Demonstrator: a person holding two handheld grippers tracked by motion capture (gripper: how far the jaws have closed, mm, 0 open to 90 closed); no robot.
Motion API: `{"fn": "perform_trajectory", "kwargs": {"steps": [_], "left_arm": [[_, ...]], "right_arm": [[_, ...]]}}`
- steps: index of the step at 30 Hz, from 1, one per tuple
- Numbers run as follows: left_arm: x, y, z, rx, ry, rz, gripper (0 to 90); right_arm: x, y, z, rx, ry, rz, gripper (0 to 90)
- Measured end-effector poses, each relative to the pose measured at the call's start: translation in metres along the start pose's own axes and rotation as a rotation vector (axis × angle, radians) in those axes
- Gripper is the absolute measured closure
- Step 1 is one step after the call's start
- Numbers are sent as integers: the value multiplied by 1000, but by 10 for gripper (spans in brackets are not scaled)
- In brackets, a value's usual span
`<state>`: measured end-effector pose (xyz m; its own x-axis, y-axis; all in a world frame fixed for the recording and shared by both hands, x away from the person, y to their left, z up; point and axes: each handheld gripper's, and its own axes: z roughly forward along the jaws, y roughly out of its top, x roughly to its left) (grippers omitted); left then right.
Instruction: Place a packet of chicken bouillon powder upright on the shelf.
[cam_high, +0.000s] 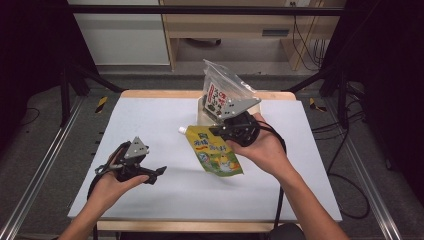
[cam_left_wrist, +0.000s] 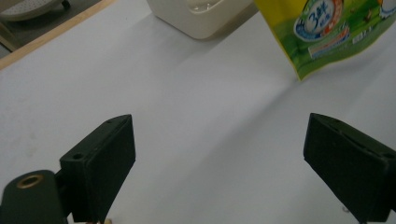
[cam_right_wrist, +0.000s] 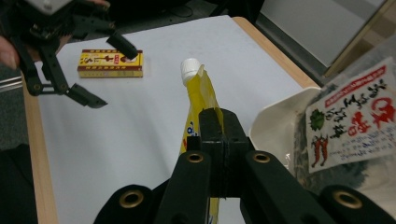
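- The right gripper (cam_high: 226, 131) has its fingers clenched on the top edge of a yellow-green spouted pouch (cam_high: 216, 151), just beside the white cap (cam_right_wrist: 189, 70).
- In the right gripper view the pouch (cam_right_wrist: 198, 100) runs edge-on away from the two black fingers (cam_right_wrist: 223, 135), which press flat against it from both sides.
- In the high view the pouch hangs tilted above the middle of the bench (cam_high: 165, 120), nearer the far edge than the near one; its lower end is close to the white surface, but I cannot tell whether it touches.
- The right hand (cam_high: 265, 147) wraps the gripper body from the right-hand side of the bench.
- A cream-coloured container (cam_high: 206, 114) stands at the middle of the far edge, just behind the pouch, with a clear packet with red and white label (cam_high: 220, 90) sticking up out of it.
- The left gripper (cam_high: 156, 173) is held in the left hand (cam_high: 112, 182) over the near left part of the bench, its fingers released and spread wide with nothing between them.
- The left gripper view shows both fingers (cam_left_wrist: 105, 163) apart over bare white surface, with the pouch's lower corner (cam_left_wrist: 327, 37) and the container (cam_left_wrist: 201, 16) farther off.
- A small yellow box (cam_right_wrist: 110, 63) lies flat on the bench near the left gripper (cam_right_wrist: 88, 70), seen from the right gripper view.
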<state>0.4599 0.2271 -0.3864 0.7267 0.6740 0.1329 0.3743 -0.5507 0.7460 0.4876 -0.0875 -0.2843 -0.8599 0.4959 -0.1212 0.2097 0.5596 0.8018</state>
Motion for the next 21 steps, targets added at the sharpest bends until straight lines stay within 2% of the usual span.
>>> {"fn": "perform_trajectory", "kwargs": {"steps": [2,6,9,17,21], "left_arm": [[1,5,-3,7,1,9,89],[1,16,-7,45,8,56,89],[1,25,-8,60,-10,91,89],[0,36,-8,77,-32,132,90],[-2,44,-9,76,-28,156,91]], "right_arm": [[1,1,3,5,8,-7,900],[6,4,11,10,41,-36,900],[10,7,16,16,59,-60,900],[11,10,17,19,72,-71,900],[10,11,17,20,80,-77,900]]}}
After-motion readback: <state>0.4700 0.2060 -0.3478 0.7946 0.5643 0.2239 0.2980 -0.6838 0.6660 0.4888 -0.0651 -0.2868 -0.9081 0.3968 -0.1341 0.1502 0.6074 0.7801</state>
